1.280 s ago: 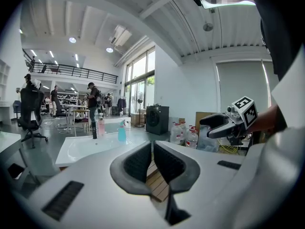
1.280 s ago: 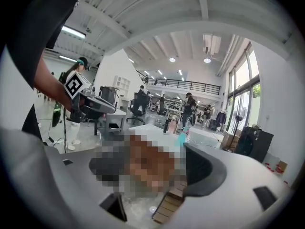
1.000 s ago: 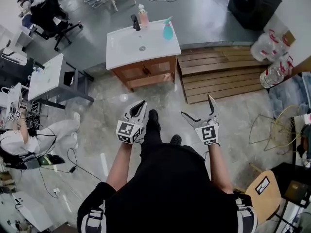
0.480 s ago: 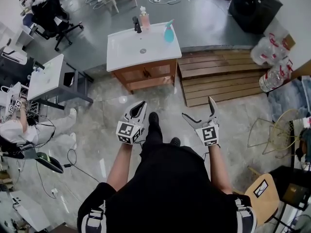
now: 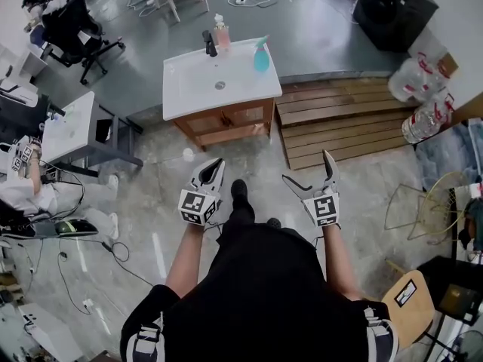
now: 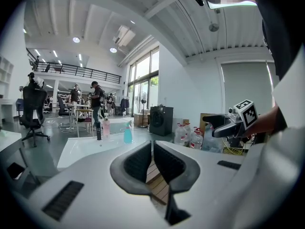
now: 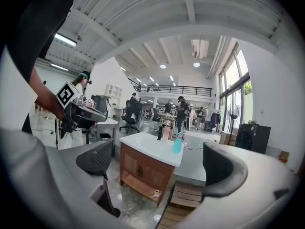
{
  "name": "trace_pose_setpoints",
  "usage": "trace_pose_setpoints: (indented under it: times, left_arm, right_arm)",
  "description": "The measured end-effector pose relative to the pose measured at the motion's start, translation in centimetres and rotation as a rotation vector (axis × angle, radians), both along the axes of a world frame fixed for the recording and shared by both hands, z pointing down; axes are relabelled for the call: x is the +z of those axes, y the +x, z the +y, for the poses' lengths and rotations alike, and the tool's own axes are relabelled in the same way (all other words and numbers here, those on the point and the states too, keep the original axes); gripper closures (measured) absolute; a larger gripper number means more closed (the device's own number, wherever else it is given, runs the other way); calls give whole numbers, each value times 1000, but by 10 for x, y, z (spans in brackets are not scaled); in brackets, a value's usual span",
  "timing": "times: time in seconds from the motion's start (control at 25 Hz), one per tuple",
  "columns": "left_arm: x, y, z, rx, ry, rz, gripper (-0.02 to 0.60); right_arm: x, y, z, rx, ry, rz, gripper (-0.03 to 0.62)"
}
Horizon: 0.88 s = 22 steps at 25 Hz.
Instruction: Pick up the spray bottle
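1. The teal spray bottle [image 5: 261,51] is standing upright at the back right corner of the white washbasin [image 5: 189,96], well apart from both grippers.
2. The left gripper [image 5: 215,164] is showing jaws nearly together, with nothing between.
3. The right gripper [image 5: 306,166] is showing jaws wide apart, empty.

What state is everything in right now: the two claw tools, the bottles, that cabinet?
left gripper: jaws closed to a narrow slit, nothing between them.
right gripper: jaws wide apart, empty.
spray bottle: upright on the washbasin top, untouched.
pink bottle: upright beside the tap.
cabinet doors: closed.
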State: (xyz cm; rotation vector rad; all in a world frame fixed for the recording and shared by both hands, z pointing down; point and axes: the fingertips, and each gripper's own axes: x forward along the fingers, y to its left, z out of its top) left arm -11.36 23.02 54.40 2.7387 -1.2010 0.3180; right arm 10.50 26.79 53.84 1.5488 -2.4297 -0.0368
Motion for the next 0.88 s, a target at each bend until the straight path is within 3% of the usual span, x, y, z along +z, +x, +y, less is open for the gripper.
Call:
trace_pose_setpoints:
  times: [0.4,0.88]
  left_arm:
    - [0,-10,-95,14,-13,13,548]
    - [0,-64,-213,1,-2,-13,548]
  right_arm:
    - [-2,-8,-95,19,-31,35,25]
    - [4,-58,-218,-8,-65,66,31]
